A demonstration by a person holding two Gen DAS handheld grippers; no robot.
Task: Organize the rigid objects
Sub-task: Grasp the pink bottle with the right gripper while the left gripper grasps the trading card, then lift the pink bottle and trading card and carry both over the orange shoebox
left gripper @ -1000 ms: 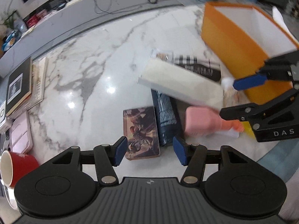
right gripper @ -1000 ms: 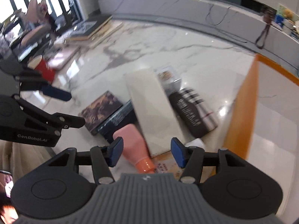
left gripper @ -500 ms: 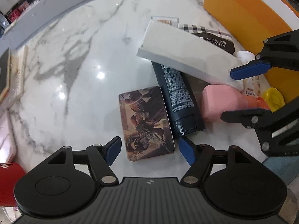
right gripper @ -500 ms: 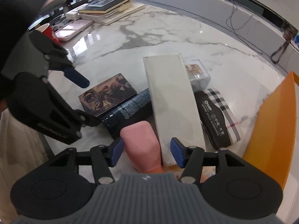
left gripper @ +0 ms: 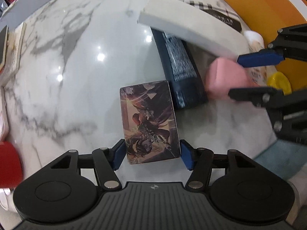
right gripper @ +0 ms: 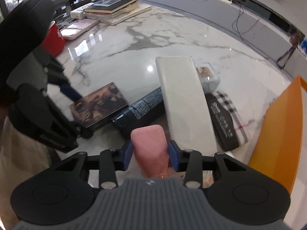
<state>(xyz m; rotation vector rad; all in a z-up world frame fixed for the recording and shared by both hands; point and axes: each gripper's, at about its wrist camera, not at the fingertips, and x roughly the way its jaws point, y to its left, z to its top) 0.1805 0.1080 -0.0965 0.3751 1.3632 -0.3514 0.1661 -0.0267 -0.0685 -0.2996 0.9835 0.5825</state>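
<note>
- Right now both jaws are closing, one object each.
- Left gripper (left gripper: 151,154), bottom centre of the left wrist view: pads sit at the two long sides of the illustrated card box (left gripper: 149,120), at its near end. Contact looks made or nearly so; seat it before lifting, since the grip is at one end and the box may pivot.
- Right gripper (right gripper: 150,156), lower centre of the right wrist view: pads flank the pink bottle (right gripper: 149,143) and seem to touch its sides. Squeeze gently, the body looks soft.
- Pink bottle lies against the dark tube (right gripper: 142,109) and under the edge of the white slab (right gripper: 184,99); pull it toward the camera, not up, so the slab doesn't tip.
- Likely drop target: orange bin (right gripper: 278,126), right edge.
</note>
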